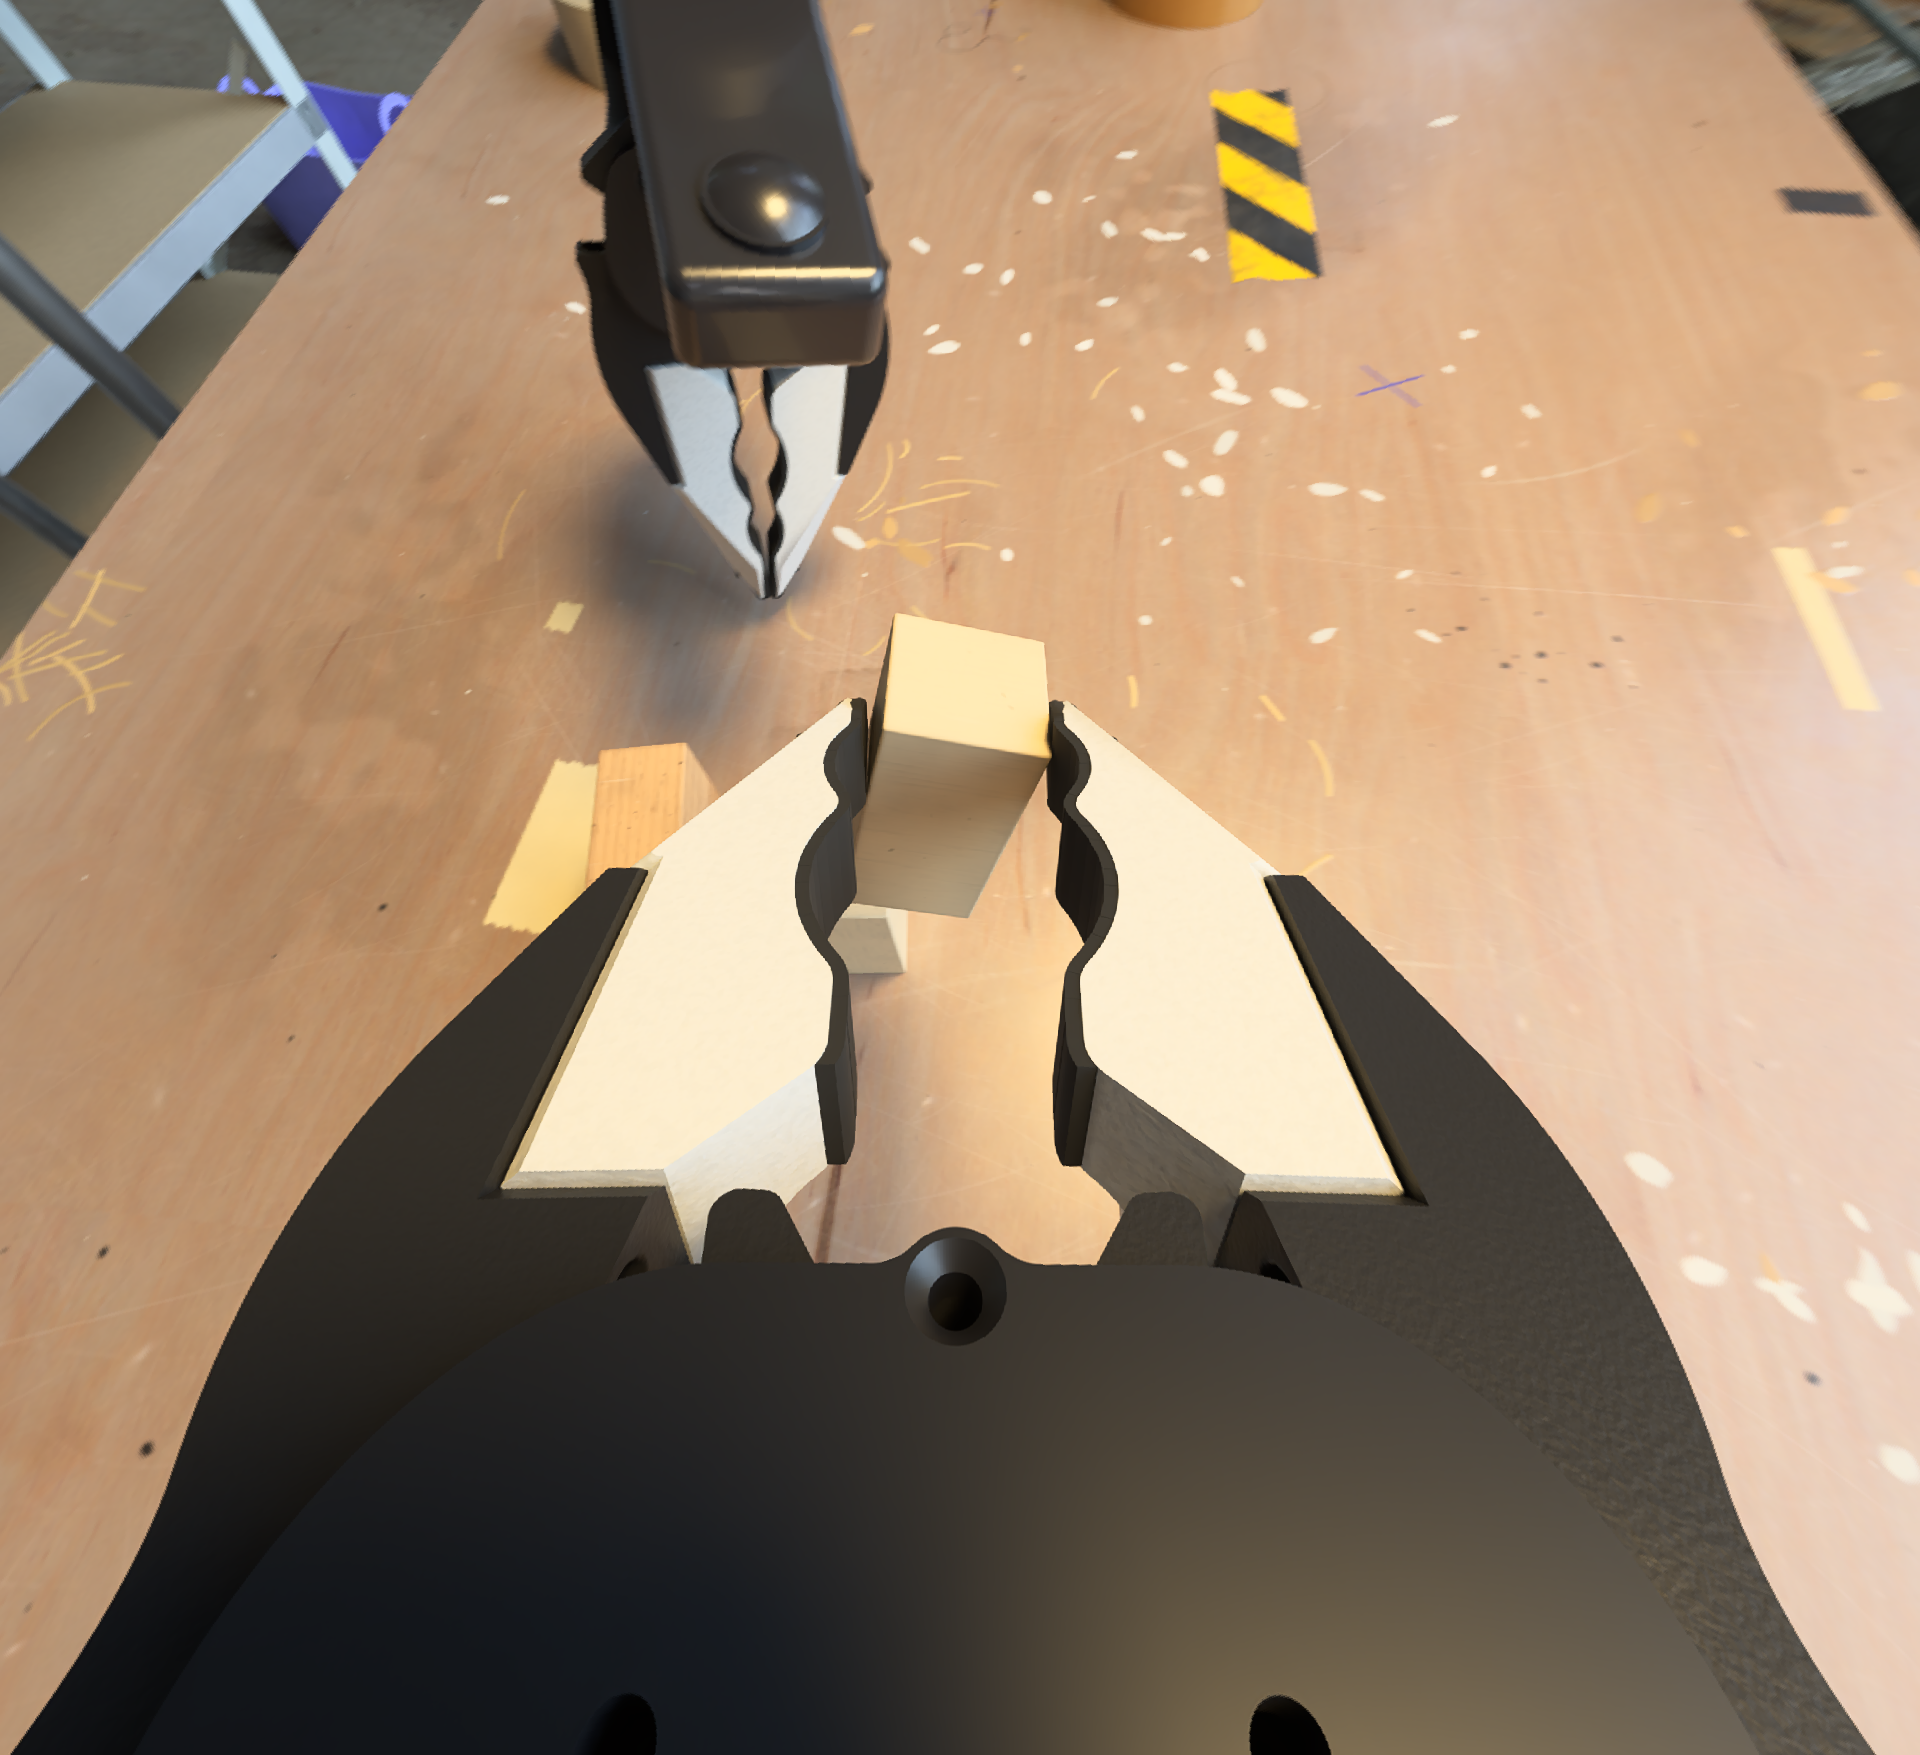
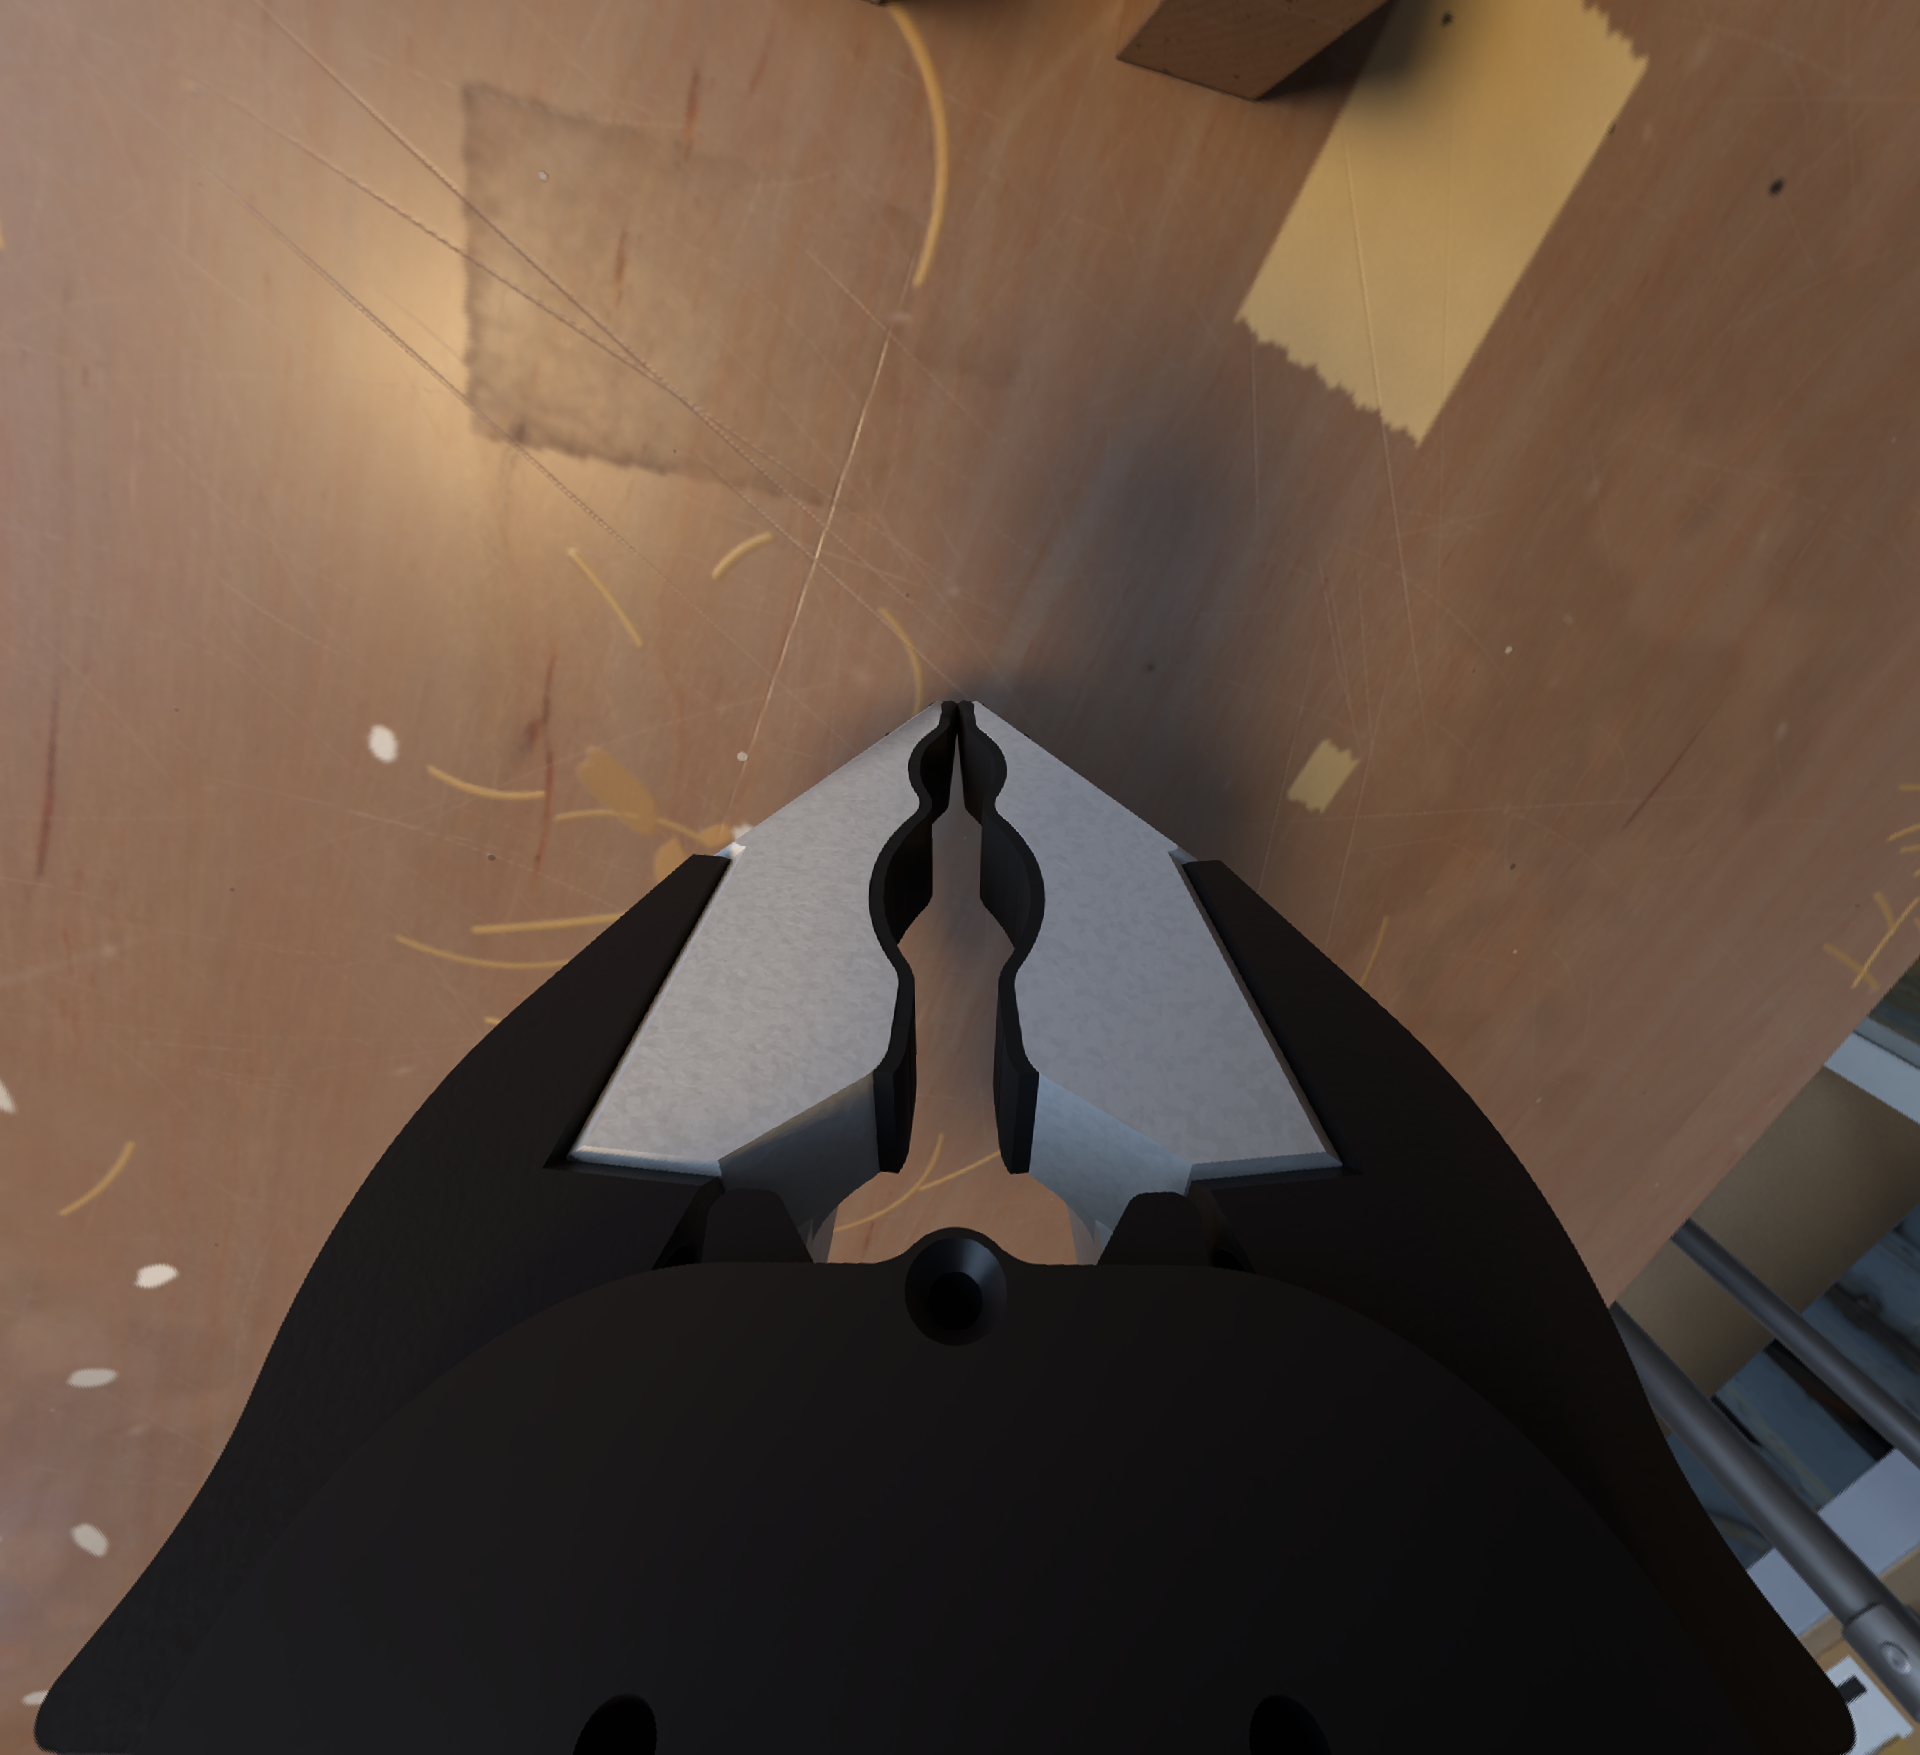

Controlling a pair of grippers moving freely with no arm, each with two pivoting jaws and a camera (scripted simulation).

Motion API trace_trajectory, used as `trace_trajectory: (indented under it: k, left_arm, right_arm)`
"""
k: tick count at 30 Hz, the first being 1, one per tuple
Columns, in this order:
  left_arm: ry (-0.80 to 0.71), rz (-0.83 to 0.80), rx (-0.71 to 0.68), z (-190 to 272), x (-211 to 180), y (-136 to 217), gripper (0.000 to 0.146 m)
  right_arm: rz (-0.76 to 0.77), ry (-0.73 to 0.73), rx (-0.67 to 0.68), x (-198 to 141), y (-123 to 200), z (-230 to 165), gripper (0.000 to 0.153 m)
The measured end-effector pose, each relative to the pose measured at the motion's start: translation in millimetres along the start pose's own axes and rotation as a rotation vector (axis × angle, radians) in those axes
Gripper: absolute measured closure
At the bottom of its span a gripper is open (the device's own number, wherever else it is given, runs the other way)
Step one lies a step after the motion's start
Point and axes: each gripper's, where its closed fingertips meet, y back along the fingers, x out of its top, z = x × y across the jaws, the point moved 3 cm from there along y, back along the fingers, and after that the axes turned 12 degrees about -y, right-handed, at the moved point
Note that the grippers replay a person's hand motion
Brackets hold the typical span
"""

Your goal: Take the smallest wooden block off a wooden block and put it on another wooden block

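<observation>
- The pale wooden block [image 1: 951,775] sat pinched between the tips of the left gripper [image 1: 956,739], tilted and lifted clear of the table [image 1: 1455,770], with no other block touching it.
- Below it, a smaller-looking pale block [image 1: 873,942] rested on the table, mostly hidden behind the left finger, so which block was truly smallest could not be told for certain.
- To the left, a reddish wooden block [image 1: 639,796] lay beside a strip of tan tape [image 1: 545,848]; it was a likely place to set the block down.
- The right gripper [image 1: 767,578] hung farther off with its jaws pressed together, empty, tips just above the table.
- The grip was near the fingertips and the block was skewed, so it might rotate or slip out during the carry.
- A tilted release could let the block land on an edge and tumble off its target.
</observation>
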Motion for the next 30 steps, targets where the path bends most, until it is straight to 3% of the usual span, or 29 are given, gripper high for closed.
trace_trajectory:
  k: [6,10,12,16,21,30]
  left_arm:
    - [0.034,-0.008,-0.004,-8,-18,-23,0.112]
    - [0.112,0.046,-0.079,-11,-29,-37,0.112]
    - [0.155,0.072,-0.103,-12,-34,-41,0.112]
    - [0.182,0.115,-0.129,-12,-38,-41,0.112]
    - [0.203,0.127,-0.130,-15,-40,-42,0.112]
    - [0.238,0.119,-0.143,-20,-42,-42,0.112]
  right_arm:
    - [0.085,-0.022,-0.019,-3,5,-7,0.152]
    - [0.176,-0.085,-0.012,9,5,-8,0.118]
    - [0.176,-0.050,-0.055,10,3,-6,0.111]
    - [0.198,0.048,-0.167,10,2,-1,0.123]
    - [0.206,0.122,-0.342,8,2,2,0.126]
    - [0.191,0.044,-0.371,5,5,10,0.121]
